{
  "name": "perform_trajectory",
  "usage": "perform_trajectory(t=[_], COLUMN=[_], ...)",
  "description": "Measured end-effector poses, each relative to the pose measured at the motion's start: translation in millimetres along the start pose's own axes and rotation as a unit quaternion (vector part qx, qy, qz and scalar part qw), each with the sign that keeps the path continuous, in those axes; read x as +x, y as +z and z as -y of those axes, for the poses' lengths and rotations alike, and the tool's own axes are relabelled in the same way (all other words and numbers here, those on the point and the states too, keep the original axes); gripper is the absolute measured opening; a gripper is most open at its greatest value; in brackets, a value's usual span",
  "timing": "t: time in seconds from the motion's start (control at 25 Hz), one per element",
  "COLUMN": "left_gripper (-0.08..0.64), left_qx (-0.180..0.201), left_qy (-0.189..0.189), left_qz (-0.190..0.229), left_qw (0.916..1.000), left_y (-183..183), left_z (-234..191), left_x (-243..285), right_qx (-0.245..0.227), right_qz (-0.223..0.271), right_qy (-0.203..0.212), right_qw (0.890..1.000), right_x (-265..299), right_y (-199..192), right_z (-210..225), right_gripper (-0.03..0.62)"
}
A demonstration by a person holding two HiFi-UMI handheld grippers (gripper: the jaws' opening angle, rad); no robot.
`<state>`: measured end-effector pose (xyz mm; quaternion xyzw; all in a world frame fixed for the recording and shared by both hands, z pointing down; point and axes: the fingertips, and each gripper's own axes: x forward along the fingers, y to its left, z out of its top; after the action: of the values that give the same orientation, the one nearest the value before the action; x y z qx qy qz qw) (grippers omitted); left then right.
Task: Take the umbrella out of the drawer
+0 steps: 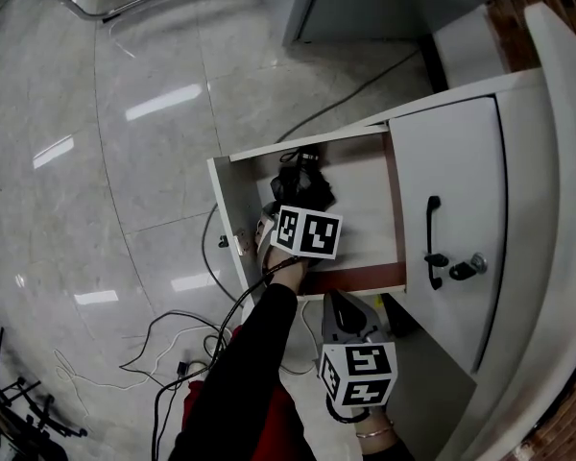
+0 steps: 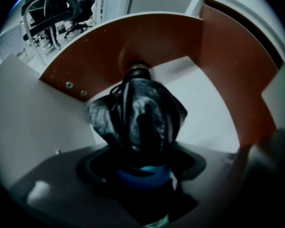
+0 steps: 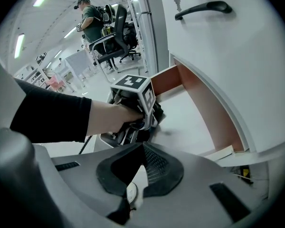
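Two handheld grippers are seen over one open drawer, which is pulled out of a white cabinet above a glossy tiled floor. One black folded umbrella is counted. It lies inside the drawer, on its white bottom near the left wall, and its crumpled fabric is clamped between the jaws of the left gripper. In the left gripper view a blue band is seen at the near end of the umbrella, between the jaws.

The right gripper is held outside the drawer, just beside its brown front edge. Its jaws are brought together at the tips and nothing is held between them.

Two marker cubes are counted, one on the left gripper and one on the right gripper. Black-and-white square patterns are printed on each.

One black handle is mounted on the cabinet door to the right of the drawer, and one key is seen in the lock beside it. Several cables are strewn on the floor at the left. One person is seen far off in the right gripper view, beside an office chair.
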<state>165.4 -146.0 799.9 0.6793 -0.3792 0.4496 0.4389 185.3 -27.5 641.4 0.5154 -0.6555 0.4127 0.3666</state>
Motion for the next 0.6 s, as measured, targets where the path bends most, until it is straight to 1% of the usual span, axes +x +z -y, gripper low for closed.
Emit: perform_trajectory(t=[0.12,0.2,0.32,0.6], left_gripper=[0.299,0.292,0.269,0.252], left_qx=[-0.006,-0.008,-0.010,-0.030], left_qy=[-0.010,-0.012,-0.017,-0.052], left_qz=[-0.011,-0.010,0.010,0.039], left_qw=[0.9999,0.9999,0.9998,0.9975], left_y=[0.9,1.9,2.2,2.5], left_z=[-1.6,-2.1,-1.1,8.4], left_x=[0.7,-0.3,-4.0,-27.4], right_qx=[0.000,-0.002,0.000,-0.001], right_qz=[-0.007,-0.011,-0.012,-0.008], right_qy=[0.000,-0.001,-0.003,-0.013], right_qw=[1.000,1.000,1.000,1.000], right_x=[2.5,2.5,0.1,-11.5], right_y=[-3.3,-5.0,-7.1,-8.8], right_z=[-0.9,-1.3,-1.6,-4.1], right_gripper=[-0.002,-0.002,-0.002,-0.002])
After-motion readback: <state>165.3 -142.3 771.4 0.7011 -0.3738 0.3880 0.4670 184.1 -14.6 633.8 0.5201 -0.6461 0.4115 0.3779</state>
